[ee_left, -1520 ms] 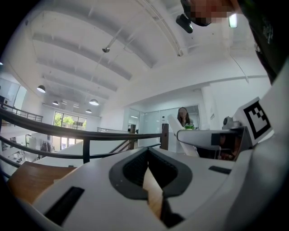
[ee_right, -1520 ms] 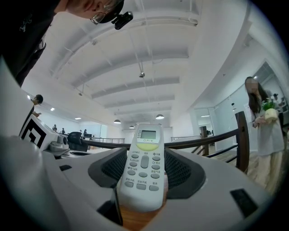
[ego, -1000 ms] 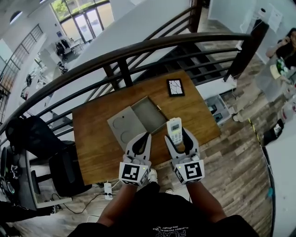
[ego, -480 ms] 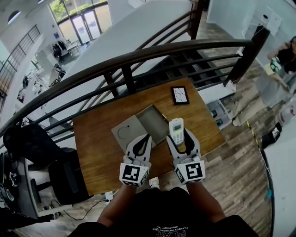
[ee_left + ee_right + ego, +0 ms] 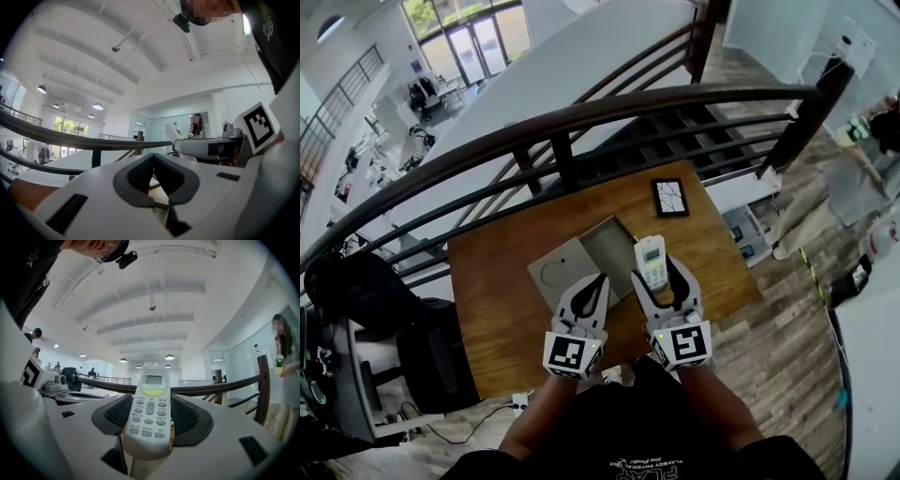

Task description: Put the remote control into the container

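Note:
A white remote control (image 5: 652, 262) (image 5: 149, 409) with a small screen and grey buttons stands upright between the jaws of my right gripper (image 5: 657, 277) (image 5: 149, 427), which is shut on it. It hangs above the wooden table (image 5: 497, 300), just right of the open grey container (image 5: 615, 247), whose lid (image 5: 559, 271) lies flat to the left. My left gripper (image 5: 592, 287) (image 5: 153, 180) hovers beside the right one, near the lid's front edge, with its jaws shut and nothing between them.
A small dark-framed tablet (image 5: 669, 197) lies at the table's far right. A dark curved railing (image 5: 581, 112) runs behind the table over a stairwell. A black office chair (image 5: 375, 291) stands to the left. A person (image 5: 862, 159) is at the far right.
The right gripper with the remote has shifted slightly left, closer to the container. The left gripper has kept its place. The person at the right has moved.

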